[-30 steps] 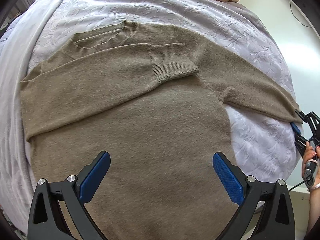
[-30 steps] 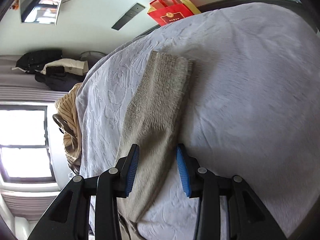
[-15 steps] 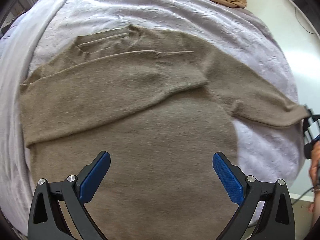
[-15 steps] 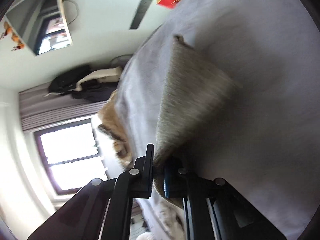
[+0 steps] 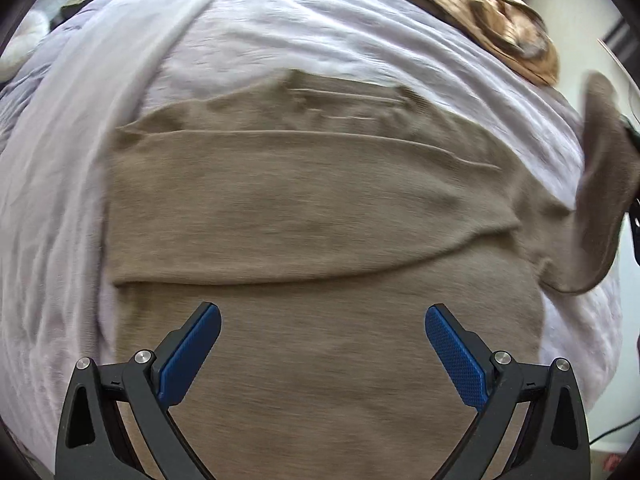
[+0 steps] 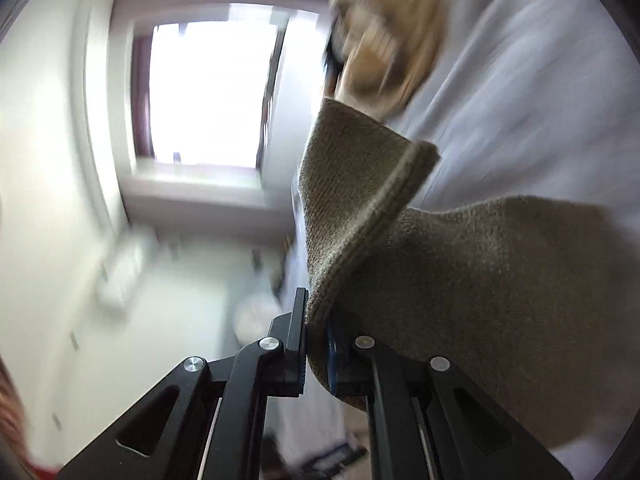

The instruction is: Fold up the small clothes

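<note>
So a second ago my right tool was only straddling the sleeve flat on the bed; now it's clamped on the cuff, lifted off the right edge. Sweater stays mid-bed, left tool wide apart above it, so the sleeve fold-in looks underway.

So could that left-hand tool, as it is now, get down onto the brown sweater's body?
Probably yes. The left gripper hangs over the brown knitted sweater with its jaws wide apart and nothing between them; only bare knit lies below. The lifted sleeve is off to one side.
</note>
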{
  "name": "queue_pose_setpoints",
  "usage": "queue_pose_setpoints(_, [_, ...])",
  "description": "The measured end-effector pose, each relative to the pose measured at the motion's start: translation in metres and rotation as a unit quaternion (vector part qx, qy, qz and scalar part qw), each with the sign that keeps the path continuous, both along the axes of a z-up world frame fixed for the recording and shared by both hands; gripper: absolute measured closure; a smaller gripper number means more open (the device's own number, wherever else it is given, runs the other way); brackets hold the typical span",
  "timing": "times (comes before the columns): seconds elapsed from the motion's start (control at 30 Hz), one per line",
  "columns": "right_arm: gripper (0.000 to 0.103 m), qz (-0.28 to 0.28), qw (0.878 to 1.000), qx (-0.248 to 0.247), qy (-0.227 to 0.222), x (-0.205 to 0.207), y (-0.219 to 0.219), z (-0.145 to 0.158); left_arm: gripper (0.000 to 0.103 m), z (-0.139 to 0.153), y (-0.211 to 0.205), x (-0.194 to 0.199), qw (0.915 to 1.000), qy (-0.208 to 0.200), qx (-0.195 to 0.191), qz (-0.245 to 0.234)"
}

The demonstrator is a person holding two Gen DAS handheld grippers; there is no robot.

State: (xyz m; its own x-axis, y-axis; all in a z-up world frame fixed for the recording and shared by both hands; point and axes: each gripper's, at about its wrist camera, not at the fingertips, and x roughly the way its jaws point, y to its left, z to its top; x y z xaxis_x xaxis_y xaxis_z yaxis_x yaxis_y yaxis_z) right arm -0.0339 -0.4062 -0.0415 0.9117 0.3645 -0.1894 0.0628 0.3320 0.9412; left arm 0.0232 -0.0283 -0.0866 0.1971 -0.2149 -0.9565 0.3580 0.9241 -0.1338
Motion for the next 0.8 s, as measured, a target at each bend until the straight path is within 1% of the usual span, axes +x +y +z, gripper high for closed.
queue_pose_setpoints(0.03, [0.095,0.033,0.999,-0.021,0.018,0.024,0.021,-0.003,0.0,-0.003,0.009,0.004,1.0,0.0,0.001,0.009])
queue_pose_setpoints(0.1, [0.095,0.094,0.992,-0.059,0.059,0.068,0.065,-0.019,0.0,-0.007,0.024,0.009,0.9996,0.002,-0.001,0.027])
queue_pose_setpoints(0.17, [0.093,0.142,0.979,-0.091,0.111,0.106,0.106,-0.044,0.0,-0.009,0.04,0.013,0.999,0.001,-0.005,0.045])
queue_pose_setpoints(0.2, [0.091,0.154,0.971,-0.111,0.147,0.122,0.124,-0.059,0.0,-0.011,0.048,0.014,0.9987,0.0,-0.006,0.051])
queue_pose_setpoints(0.23, [0.09,0.154,0.963,-0.13,0.179,0.132,0.134,-0.069,0.0,-0.012,0.057,0.015,0.9983,-0.002,-0.007,0.057])
queue_pose_setpoints(0.27, [0.09,0.15,0.952,-0.153,0.219,0.141,0.145,-0.081,0.0,-0.012,0.065,0.016,0.9981,-0.001,-0.009,0.061])
queue_pose_setpoints(0.3, [0.09,0.147,0.947,-0.161,0.237,0.147,0.151,-0.088,0.0,-0.013,0.069,0.017,0.9978,0.002,-0.011,0.065])
queue_pose_setpoints(0.33, [0.09,0.144,0.946,-0.163,0.239,0.151,0.157,-0.09,0.0,-0.014,0.078,0.019,0.9973,0.008,-0.02,0.07])
queue_pose_setpoints(0.4, [0.09,0.146,0.949,-0.171,0.22,0.155,0.171,-0.085,0.0,-0.012,0.087,0.023,0.996,0.015,-0.038,0.079])
queue_pose_setpoints(0.43, [0.09,0.155,0.947,-0.189,0.21,0.159,0.181,-0.078,0.0,-0.011,0.093,0.026,0.9951,0.014,-0.049,0.085])
queue_pose_setpoints(0.47, [0.09,0.171,0.94,-0.213,0.206,0.164,0.193,-0.073,0.0,-0.009,0.097,0.03,0.9942,0.012,-0.059,0.089])
queue_pose_setpoints(0.53, [0.09,0.216,0.92,-0.251,0.208,0.179,0.216,-0.068,0.0,-0.007,0.099,0.038,0.993,0.013,-0.078,0.089])
queue_pose_setpoints(0.6, [0.089,0.258,0.908,-0.248,0.217,0.182,0.23,-0.075,0.0,-0.008,0.096,0.045,0.9913,0.021,-0.101,0.082])
queue_pose_setpoints(0.63, [0.088,0.269,0.9,-0.253,0.23,0.183,0.236,-0.078,0.0,-0.012,0.092,0.05,0.9898,0.031,-0.116,0.078])
queue_pose_setpoints(0.67, [0.086,0.269,0.894,-0.266,0.242,0.18,0.241,-0.078,0.0,-0.015,0.089,0.055,0.9885,0.038,-0.126,0.075])
queue_pose_setpoints(0.7, [0.077,0.261,0.893,-0.271,0.247,0.176,0.242,-0.078,0.0,-0.019,0.083,0.06,0.9863,0.05,-0.141,0.071])
queue_pose_setpoints(0.73, [0.071,0.251,0.897,-0.265,0.248,0.172,0.24,-0.075,0.0,-0.025,0.078,0.065,0.983,0.065,-0.158,0.069])
queue_pose_setpoints(0.77, [0.061,0.24,0.905,-0.252,0.246,0.161,0.234,-0.073,0.0,-0.031,0.072,0.069,0.9792,0.079,-0.174,0.068])
queue_pose_setpoints(0.8, [0.06,0.226,0.913,-0.237,0.242,0.151,0.226,-0.071,0.0,-0.039,0.066,0.075,0.9739,0.096,-0.193,0.07])
